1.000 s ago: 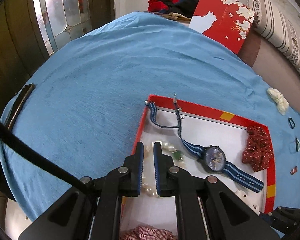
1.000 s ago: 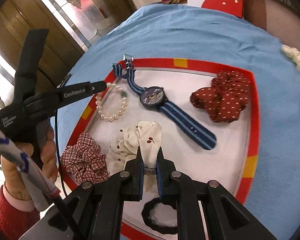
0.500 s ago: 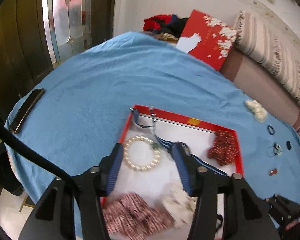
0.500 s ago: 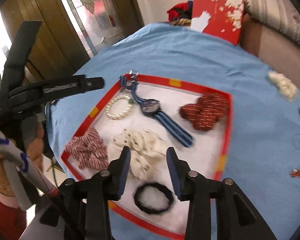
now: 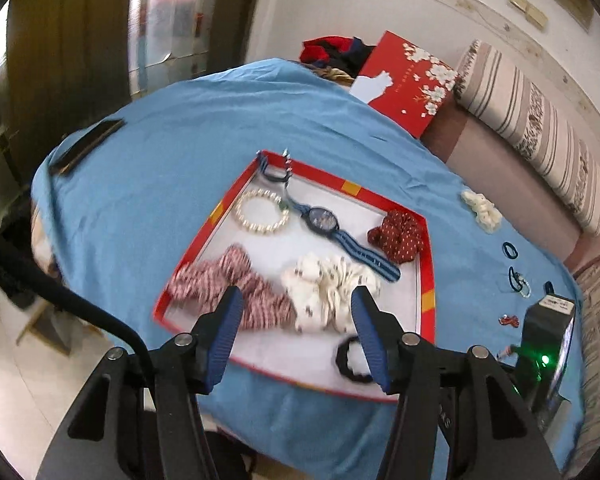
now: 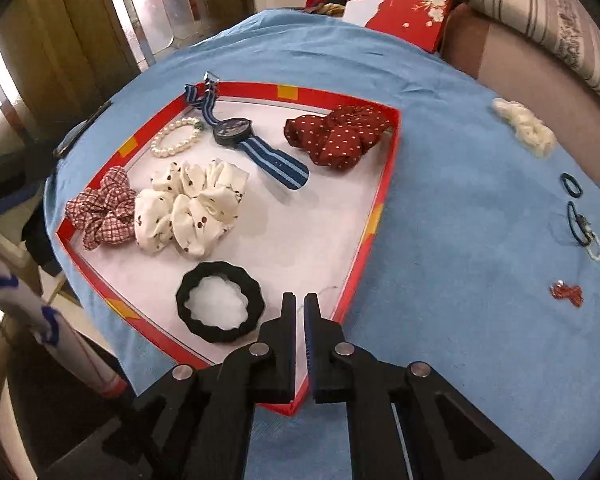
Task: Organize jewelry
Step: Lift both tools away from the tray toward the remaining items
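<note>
Both grippers have pulled back from the tray (image 6: 384, 184): left gripper (image 5: 296, 320) now spread wide, right gripper (image 6: 299, 312) pinched nearly closed, empty. Pearl bracelet (image 6: 177, 142) and white scrunchie (image 6: 192, 208) delivered.

Over the last second the left hand-held gripper (image 5: 296, 332) went from nearly closed, low over the pearl bracelet (image 5: 262, 216), to wide apart and drawn back above the near rim of the red tray (image 5: 427, 276); the bracelet lay free on the tray floor. The right hand-held gripper (image 6: 299, 322) released the white cherry-print scrunchie (image 6: 192, 208), spread its fingers at mid-interval, then brought them almost together again with nothing between them, while retreating to the tray's near corner beside the black hair tie (image 6: 220, 300). The scrunchie lay spread flat next to the plaid scrunchie (image 6: 102, 206).
</note>
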The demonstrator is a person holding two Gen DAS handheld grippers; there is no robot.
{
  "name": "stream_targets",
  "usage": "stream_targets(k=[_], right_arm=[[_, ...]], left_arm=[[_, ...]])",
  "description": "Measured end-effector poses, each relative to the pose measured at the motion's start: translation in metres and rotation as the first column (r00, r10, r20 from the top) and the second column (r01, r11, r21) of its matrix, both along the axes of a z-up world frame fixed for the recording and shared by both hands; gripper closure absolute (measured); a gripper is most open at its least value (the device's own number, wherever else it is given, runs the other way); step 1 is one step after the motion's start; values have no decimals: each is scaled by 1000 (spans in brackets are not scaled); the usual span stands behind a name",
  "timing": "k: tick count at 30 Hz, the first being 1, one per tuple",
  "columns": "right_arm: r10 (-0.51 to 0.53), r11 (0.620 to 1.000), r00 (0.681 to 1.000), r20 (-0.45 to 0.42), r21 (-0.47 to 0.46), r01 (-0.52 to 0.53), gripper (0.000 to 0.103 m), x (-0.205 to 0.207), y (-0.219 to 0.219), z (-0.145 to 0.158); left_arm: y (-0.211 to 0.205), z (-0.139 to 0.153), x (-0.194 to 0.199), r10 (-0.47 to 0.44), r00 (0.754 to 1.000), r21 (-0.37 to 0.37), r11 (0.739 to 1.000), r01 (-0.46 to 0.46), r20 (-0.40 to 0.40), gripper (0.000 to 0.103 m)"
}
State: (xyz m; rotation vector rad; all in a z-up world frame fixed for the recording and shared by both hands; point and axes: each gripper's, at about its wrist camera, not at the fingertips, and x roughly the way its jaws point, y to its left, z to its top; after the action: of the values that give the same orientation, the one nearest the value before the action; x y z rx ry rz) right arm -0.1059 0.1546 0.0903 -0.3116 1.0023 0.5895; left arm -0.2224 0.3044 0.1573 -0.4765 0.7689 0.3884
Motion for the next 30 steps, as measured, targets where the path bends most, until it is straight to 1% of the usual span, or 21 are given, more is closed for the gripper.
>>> stream_targets(k=[1, 3, 6, 7, 9, 10, 11, 13, 16, 18, 19, 22, 27, 30], right_arm=[[-13, 1000, 1000, 2, 7, 13, 98, -2, -3, 0], [-41, 998, 999, -4, 51, 41, 98, -4, -10, 2], [-55, 996, 998, 10, 66, 55, 98, -11, -13, 4], [-60, 996, 998, 14, 71, 58, 96, -13, -14, 6], [-76, 994, 997, 27, 80, 74, 83, -16, -17, 8], [-85, 992, 996, 36, 96, 82, 72, -18, -20, 10], [-92, 990, 995, 43, 106, 87, 67, -20, -23, 12], [-104, 990, 993, 49, 104, 98, 67, -20, -26, 12], [-105, 992, 994, 23, 70, 104, 68, -13, -26, 3], [-90, 993, 996, -20, 73, 91, 89, -9, -26, -5], [-78, 993, 996, -39, 87, 81, 94, -9, -25, -7], [-76, 993, 997, -27, 85, 78, 94, -13, -25, -7], [-60, 991, 996, -61, 116, 67, 93, -23, -26, -7], [-30, 992, 997, -74, 118, 39, 91, -35, -24, -6]], left_arm=[[-2, 0, -3, 3, 1000, -2, 1000, -3, 0, 48], [-9, -1, -8, -1, 1000, 2, 1000, 1, -5, 48], [-23, -1, -13, -16, 1000, 34, 999, 16, -13, 48], [-31, -2, -14, -25, 1000, 56, 998, 26, -18, 48], [-40, -2, -14, -47, 998, 83, 995, 49, -30, 48], [-44, -1, -13, -55, 998, 96, 994, 58, -32, 48], [-45, -1, -13, -58, 998, 100, 993, 61, -33, 48], [-53, 1, -12, -69, 997, 122, 990, 72, -31, 48], [-57, 3, -10, -83, 996, 121, 989, 86, -29, 48], [-59, 3, -11, -91, 995, 121, 988, 93, -28, 48], [-59, 3, -11, -91, 995, 122, 988, 94, -28, 48], [-59, 3, -11, -85, 996, 116, 989, 88, -26, 48], [-61, 4, -9, -72, 997, 102, 992, 75, -30, 48], [-62, 7, -10, -71, 997, 108, 991, 74, -24, 48]])
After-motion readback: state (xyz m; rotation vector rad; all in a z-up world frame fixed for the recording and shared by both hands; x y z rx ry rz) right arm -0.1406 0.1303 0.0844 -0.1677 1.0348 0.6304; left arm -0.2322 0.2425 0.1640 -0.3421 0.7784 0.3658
